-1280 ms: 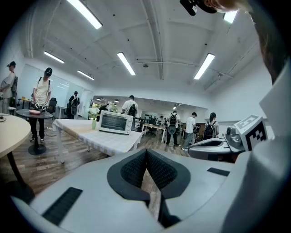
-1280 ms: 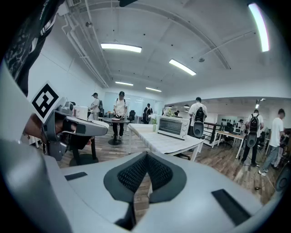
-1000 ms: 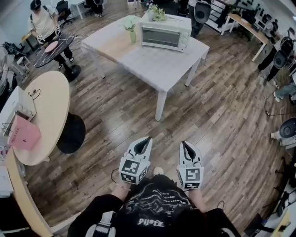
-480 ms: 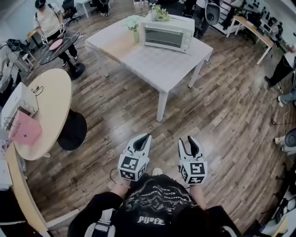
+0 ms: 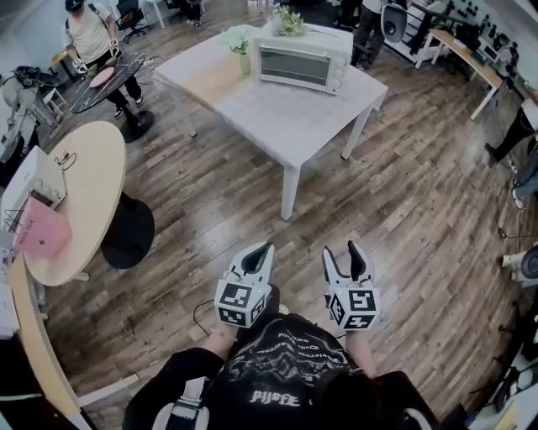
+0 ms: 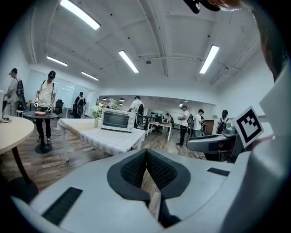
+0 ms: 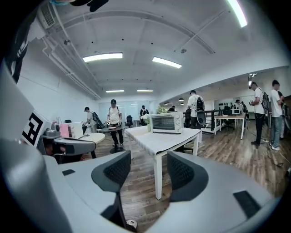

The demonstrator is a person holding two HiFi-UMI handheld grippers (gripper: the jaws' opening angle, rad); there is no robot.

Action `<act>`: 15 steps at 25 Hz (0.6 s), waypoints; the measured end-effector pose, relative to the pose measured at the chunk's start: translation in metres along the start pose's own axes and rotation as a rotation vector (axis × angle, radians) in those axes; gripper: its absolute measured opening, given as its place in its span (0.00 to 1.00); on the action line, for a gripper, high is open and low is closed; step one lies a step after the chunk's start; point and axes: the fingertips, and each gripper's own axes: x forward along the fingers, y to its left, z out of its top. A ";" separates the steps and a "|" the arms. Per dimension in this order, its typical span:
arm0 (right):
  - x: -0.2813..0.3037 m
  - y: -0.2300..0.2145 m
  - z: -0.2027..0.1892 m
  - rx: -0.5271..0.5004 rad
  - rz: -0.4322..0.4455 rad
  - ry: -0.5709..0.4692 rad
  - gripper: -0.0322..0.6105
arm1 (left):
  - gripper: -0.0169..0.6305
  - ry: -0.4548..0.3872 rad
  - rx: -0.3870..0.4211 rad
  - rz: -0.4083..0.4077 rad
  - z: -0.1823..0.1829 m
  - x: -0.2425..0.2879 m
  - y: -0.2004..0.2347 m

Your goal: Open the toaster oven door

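A white toaster oven (image 5: 301, 62) stands with its door closed at the far side of a white square table (image 5: 277, 109); it also shows in the left gripper view as toaster oven (image 6: 117, 119) and in the right gripper view as toaster oven (image 7: 166, 123). Both grippers are held low over the wooden floor, close to the person's body and well short of the table. My left gripper (image 5: 261, 254) is shut with nothing between its pads (image 6: 146, 169). My right gripper (image 5: 346, 256) has its jaws opening, and they hold nothing (image 7: 143, 169).
A small plant in a vase (image 5: 240, 46) stands left of the oven, another plant (image 5: 288, 20) behind it. A round beige table (image 5: 80, 197) with a pink card is at the left. A person (image 5: 91, 34) stands by a dark round table; others stand at the back.
My right gripper's jaws have spread apart from shut. The view has shifted slightly toward the table; the left gripper stays shut.
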 end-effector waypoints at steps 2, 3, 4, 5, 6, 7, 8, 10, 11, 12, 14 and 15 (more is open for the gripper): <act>0.007 -0.007 0.003 0.005 -0.003 -0.003 0.42 | 0.06 0.001 -0.004 -0.004 0.001 0.013 -0.001; 0.011 -0.011 0.003 0.007 -0.004 -0.004 0.42 | 0.06 -0.001 -0.003 -0.007 0.001 0.020 -0.001; 0.017 -0.015 0.002 0.010 -0.007 -0.003 0.42 | 0.06 -0.002 -0.003 -0.011 0.000 0.028 0.001; 0.023 -0.019 0.001 0.013 -0.012 0.000 0.42 | 0.06 -0.001 -0.002 -0.015 0.000 0.036 0.003; 0.030 -0.024 0.001 0.018 -0.019 0.003 0.42 | 0.06 0.002 0.000 -0.021 0.000 0.044 0.006; 0.038 -0.028 0.001 0.024 -0.026 0.006 0.42 | 0.06 0.007 0.001 -0.025 0.000 0.053 0.010; 0.046 -0.033 0.002 0.031 -0.033 0.009 0.42 | 0.06 0.010 0.000 -0.029 0.002 0.062 0.014; 0.063 -0.043 0.006 0.046 -0.043 0.012 0.42 | 0.06 0.011 -0.003 -0.034 0.009 0.082 0.025; 0.073 -0.048 0.008 0.054 -0.049 0.012 0.42 | 0.06 0.011 -0.002 -0.038 0.014 0.093 0.030; 0.084 -0.054 0.011 0.063 -0.054 0.012 0.42 | 0.06 0.011 0.001 -0.044 0.018 0.104 0.036; 0.108 -0.063 0.017 0.079 -0.062 0.016 0.42 | 0.06 0.015 0.003 -0.057 0.025 0.129 0.049; 0.119 -0.067 0.021 0.083 -0.064 0.018 0.42 | 0.06 0.017 -0.002 -0.060 0.030 0.141 0.057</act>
